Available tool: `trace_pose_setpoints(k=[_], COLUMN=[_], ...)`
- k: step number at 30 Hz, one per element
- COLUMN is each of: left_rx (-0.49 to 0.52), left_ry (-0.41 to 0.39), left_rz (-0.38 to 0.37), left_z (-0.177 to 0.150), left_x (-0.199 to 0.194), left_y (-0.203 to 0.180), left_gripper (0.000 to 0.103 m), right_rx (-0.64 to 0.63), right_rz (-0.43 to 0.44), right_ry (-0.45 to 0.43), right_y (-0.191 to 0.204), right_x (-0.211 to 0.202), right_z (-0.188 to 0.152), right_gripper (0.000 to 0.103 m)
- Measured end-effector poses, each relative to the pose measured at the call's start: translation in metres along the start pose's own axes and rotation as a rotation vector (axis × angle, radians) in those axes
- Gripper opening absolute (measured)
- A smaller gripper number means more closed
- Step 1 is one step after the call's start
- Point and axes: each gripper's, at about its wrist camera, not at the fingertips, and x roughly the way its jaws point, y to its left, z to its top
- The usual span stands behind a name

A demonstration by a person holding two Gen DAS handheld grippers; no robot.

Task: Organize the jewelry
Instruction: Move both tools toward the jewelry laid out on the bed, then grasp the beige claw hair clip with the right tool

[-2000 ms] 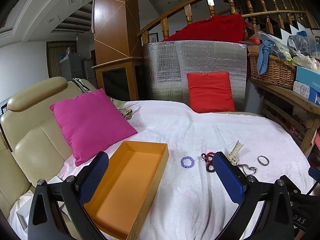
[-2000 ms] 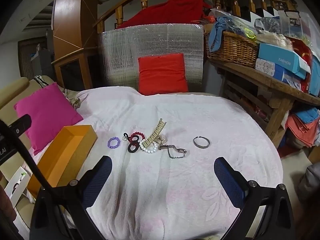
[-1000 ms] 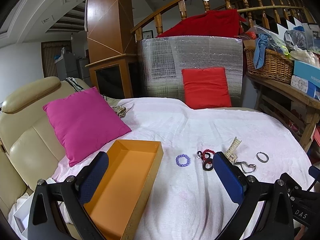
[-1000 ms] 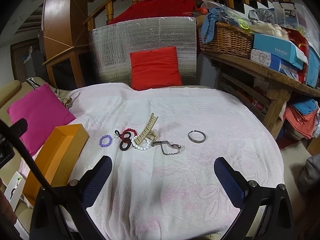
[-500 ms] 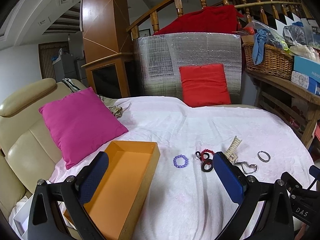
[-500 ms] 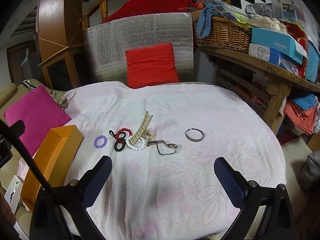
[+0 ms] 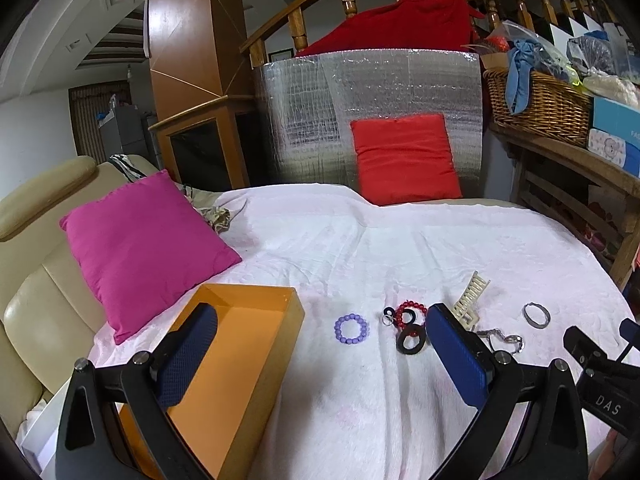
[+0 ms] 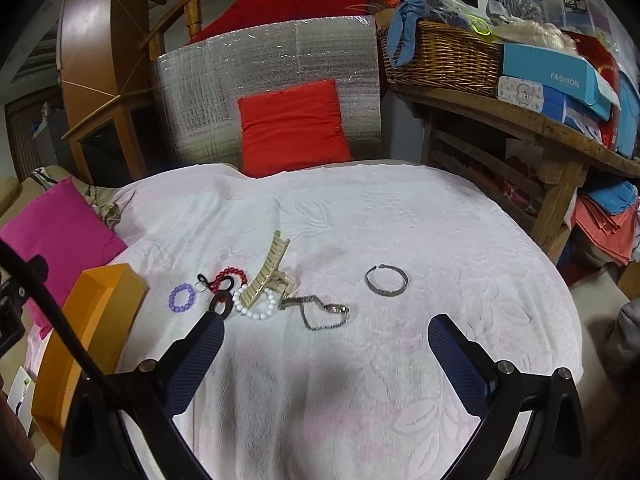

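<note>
Jewelry lies on a white cloth: a purple bead bracelet, a red bead bracelet, a black ring, a white bead bracelet, a cream hair claw, a metal chain and a metal bangle. An empty orange box stands left of them. My left gripper is open above the box's right edge and the cloth. My right gripper is open, short of the chain.
A pink cushion leans on a beige sofa at the left. A red cushion rests against a silver foil panel at the back. A wooden shelf with a wicker basket stands at the right.
Both grippers have drifted slightly forward and to the left over the cloth. Both stay open and empty. The jewelry and box have not moved.
</note>
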Motion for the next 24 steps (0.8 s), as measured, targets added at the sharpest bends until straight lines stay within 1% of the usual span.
trace_pose_setpoints(k=[4,7,10,14,17,19,20,22,24], left_rx=[-0.004,-0.016,-0.030,-0.059,-0.057,-0.052,-0.044,-0.028,-0.017], left_ry=[0.009,0.020,0.027,0.063,0.118,0.147,0.157,0.181,0.194], left_rz=[0.006,0.015,0.017,0.002,0.006,0.017,0.022,0.012,0.013], left_z=[0.003,0.007,0.007,-0.001,-0.013,-0.020,-0.022,-0.026,-0.027], left_x=[0.019,0.039,0.058,0.099,0.124,0.140,0.144,0.155,0.161], left_y=[-0.006,-0.009,-0.008,0.000,0.005,0.005,0.004,0.000,-0.005], left_gripper=[0.103,0.103,0.103,0.103,0.103,0.103,0.103,0.103,0.103], right_rx=[0.011,0.019,0.024,0.068,0.134,0.165,0.174,0.195,0.208], right_rz=[0.004,0.042,0.131,0.298,0.357,0.361,0.362,0.375,0.386], right_ry=[-0.003,-0.008,-0.002,0.046,0.101,0.147,0.171,0.205,0.235], right_y=[0.000,0.000,0.000,-0.006,-0.011,-0.012,-0.011,-0.008,-0.004], right_x=[0.020,0.037,0.058,0.101,0.139,0.164,0.176,0.194,0.211], right_z=[0.011,0.019,0.027,0.035,0.038,0.039,0.040,0.041,0.041], right_gripper=[0.103,0.103,0.103,0.103,0.102,0.094,0.092,0.084,0.079])
